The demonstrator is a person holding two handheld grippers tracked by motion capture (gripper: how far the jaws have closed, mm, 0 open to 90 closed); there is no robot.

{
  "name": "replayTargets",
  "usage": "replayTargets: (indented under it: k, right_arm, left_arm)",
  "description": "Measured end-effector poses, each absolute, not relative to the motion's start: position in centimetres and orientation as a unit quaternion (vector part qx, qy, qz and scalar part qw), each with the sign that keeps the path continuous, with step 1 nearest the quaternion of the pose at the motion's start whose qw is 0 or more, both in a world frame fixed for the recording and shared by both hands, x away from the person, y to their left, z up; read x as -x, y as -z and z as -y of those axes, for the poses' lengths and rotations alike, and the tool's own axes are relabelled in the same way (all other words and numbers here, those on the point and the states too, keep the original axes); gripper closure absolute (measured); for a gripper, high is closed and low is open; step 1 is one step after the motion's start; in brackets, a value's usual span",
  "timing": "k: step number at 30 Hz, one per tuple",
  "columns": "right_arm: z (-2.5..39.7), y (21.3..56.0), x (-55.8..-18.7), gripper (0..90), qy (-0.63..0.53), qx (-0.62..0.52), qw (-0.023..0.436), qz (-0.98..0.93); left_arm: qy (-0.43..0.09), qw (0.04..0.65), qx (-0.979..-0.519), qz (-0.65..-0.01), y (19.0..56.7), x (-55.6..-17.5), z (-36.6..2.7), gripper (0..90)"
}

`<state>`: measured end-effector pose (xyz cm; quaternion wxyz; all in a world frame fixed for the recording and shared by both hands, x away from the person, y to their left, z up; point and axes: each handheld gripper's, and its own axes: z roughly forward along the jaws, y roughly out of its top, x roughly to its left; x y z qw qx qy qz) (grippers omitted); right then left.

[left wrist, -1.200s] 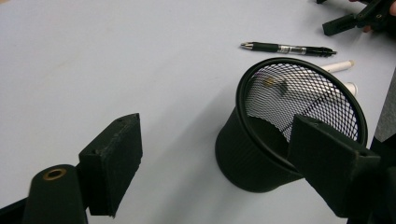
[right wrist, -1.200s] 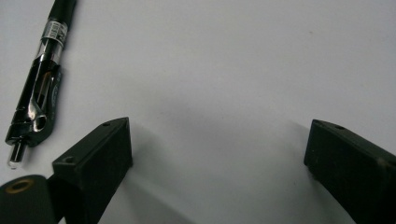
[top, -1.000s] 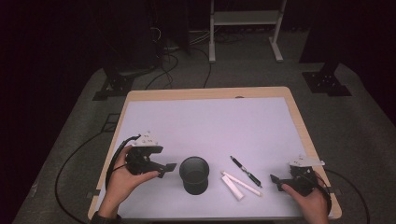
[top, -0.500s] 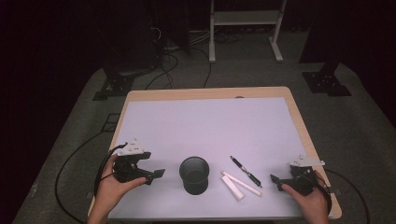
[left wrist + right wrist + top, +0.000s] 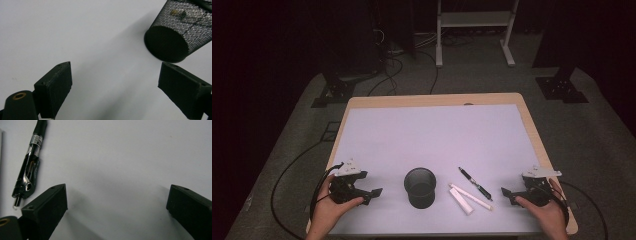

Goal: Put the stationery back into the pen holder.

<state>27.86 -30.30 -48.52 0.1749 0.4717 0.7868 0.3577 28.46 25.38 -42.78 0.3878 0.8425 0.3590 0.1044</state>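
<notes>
A black mesh cup (image 5: pixel 420 186) stands upright near the front middle of the white table top (image 5: pixel 432 140); the left gripper view has it at upper right (image 5: pixel 180 30). Right of the cup lie two white sticks (image 5: pixel 469 198) and a black pen (image 5: pixel 475 183). The pen also lies at the left in the right gripper view (image 5: pixel 30 167). My left gripper (image 5: pixel 374 193) rests at the front left, open, its jaws wide apart with only table between them (image 5: pixel 115 95). My right gripper (image 5: pixel 507 195) rests at the front right, open and empty (image 5: pixel 117 212).
The table has a wooden rim (image 5: pixel 542 145) around the white surface. A hand holds each gripper at the front edge. Beyond the table are a white metal stand (image 5: pixel 474 30), dark stand feet (image 5: pixel 562 87) and cables (image 5: pixel 397 65) on the grey floor.
My left gripper has drawn back from the cup, moving left and toward the front edge. The right gripper, cup, pen and sticks have stayed put.
</notes>
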Motion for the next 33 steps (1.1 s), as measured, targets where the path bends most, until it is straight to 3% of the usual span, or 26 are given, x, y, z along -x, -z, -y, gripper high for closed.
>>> replayTargets:
  k: [18,33]
  right_arm:
    - [29.9,48.4,-28.0,2.7,-0.338,-0.461,0.183,-0.8]
    - [29.6,47.9,-28.4,2.7,-0.35,-0.454,0.186,-0.798]
  left_arm:
    - [-0.133,0.336,-0.86,-0.361,47.0,-28.7,-25.7,10.5]
    - [-0.158,0.358,-0.853,-0.344,47.8,-28.2,-25.9,8.5]
